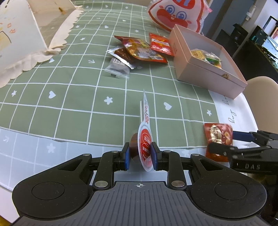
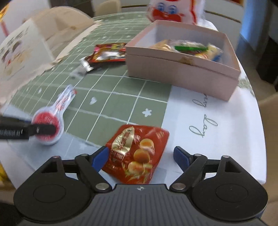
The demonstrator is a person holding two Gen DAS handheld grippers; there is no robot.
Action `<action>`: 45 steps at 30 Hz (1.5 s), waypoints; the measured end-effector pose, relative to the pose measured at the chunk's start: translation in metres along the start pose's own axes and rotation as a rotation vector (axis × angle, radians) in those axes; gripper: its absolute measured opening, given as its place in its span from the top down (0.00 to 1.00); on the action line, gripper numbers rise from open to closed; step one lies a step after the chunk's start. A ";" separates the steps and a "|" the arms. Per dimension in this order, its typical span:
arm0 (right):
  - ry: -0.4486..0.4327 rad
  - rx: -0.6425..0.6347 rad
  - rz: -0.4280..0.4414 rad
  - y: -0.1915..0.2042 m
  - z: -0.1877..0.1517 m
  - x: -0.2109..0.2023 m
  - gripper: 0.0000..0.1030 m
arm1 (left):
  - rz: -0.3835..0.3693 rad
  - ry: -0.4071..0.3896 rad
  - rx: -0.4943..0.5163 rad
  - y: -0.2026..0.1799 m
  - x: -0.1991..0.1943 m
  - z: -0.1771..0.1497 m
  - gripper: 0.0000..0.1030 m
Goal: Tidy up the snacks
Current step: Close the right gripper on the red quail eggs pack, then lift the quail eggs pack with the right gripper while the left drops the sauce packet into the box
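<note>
My left gripper [image 1: 139, 153] is shut on a small jelly cup [image 1: 145, 144] with a red and white peel lid, held on edge just above the tablecloth. The right wrist view shows the same cup [image 2: 47, 121] at the left. My right gripper [image 2: 140, 153] is open around a red snack packet [image 2: 137, 154] printed with golden round cakes, which lies on the cloth. The packet's left edge is against the left pad [image 2: 100, 156]; the right pad stands apart from it. In the left wrist view that packet [image 1: 218, 137] is at the lower right.
An open pink box [image 1: 208, 69] holding several wrapped snacks stands at the back right. Several loose packets [image 1: 140, 50] lie left of it on the green checked cloth. A cartoon rabbit bag [image 1: 175, 13] is behind, a white carton [image 1: 17, 34] at the far left, a beige chair [image 1: 260, 87] past the table edge.
</note>
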State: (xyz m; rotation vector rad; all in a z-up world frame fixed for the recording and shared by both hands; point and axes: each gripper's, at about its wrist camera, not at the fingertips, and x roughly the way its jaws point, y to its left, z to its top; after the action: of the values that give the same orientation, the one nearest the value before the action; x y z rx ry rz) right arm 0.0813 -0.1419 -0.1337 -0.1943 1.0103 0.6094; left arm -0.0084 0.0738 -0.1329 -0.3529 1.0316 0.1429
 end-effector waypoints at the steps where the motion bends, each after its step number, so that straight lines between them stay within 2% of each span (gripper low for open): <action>1: -0.001 0.018 -0.003 0.002 0.001 0.001 0.18 | 0.000 0.000 -0.001 0.000 0.000 0.000 0.72; 9: 0.056 0.069 -0.073 0.013 0.011 0.009 0.16 | 0.019 0.010 0.013 -0.005 0.000 0.002 0.72; 11: 0.054 0.080 -0.103 0.017 0.013 0.013 0.13 | 0.026 0.013 0.015 -0.006 0.000 0.002 0.72; 15: 0.033 0.000 -0.117 0.022 0.009 0.016 0.13 | 0.025 0.014 0.005 -0.004 0.000 0.001 0.72; 18: 0.007 -0.013 -0.107 0.015 0.000 0.009 0.13 | 0.029 0.011 0.000 -0.005 0.000 0.000 0.72; 19: 0.002 -0.010 -0.102 0.011 -0.002 0.007 0.15 | 0.029 0.009 -0.002 -0.005 -0.001 0.000 0.72; 21: -0.012 0.004 -0.095 0.006 -0.003 0.003 0.27 | 0.031 0.002 -0.009 -0.006 -0.001 -0.001 0.73; 25: -0.002 0.003 -0.059 0.000 -0.003 -0.005 0.31 | 0.017 -0.002 0.002 -0.010 -0.003 -0.002 0.74; 27: 0.003 -0.012 -0.048 -0.001 -0.006 -0.012 0.32 | 0.002 0.009 0.033 -0.016 -0.004 -0.002 0.79; 28: 0.002 -0.015 -0.039 -0.003 -0.006 -0.016 0.33 | -0.021 0.014 0.047 -0.020 -0.005 -0.002 0.82; 32: -0.026 -0.003 -0.013 -0.018 -0.003 -0.045 0.37 | -0.118 0.001 0.088 -0.036 -0.018 0.001 0.82; 35: -0.119 0.000 -0.040 -0.031 0.011 -0.079 0.38 | -0.222 -0.048 0.101 -0.053 -0.030 0.022 0.82; 40: -0.334 -0.003 -0.105 -0.055 0.066 -0.149 0.38 | -0.391 -0.226 0.179 -0.093 -0.064 0.098 0.82; 43: -0.416 -0.003 -0.139 -0.070 0.113 -0.180 0.38 | -0.430 -0.316 0.203 -0.118 -0.071 0.158 0.82; 45: -0.444 0.007 -0.156 -0.079 0.141 -0.187 0.38 | -0.435 -0.330 0.192 -0.133 -0.055 0.199 0.82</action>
State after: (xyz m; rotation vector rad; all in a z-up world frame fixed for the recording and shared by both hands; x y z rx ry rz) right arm 0.1576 -0.2189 0.0882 -0.1228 0.5624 0.4782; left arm 0.1625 0.0224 0.0356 -0.3567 0.6187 -0.2805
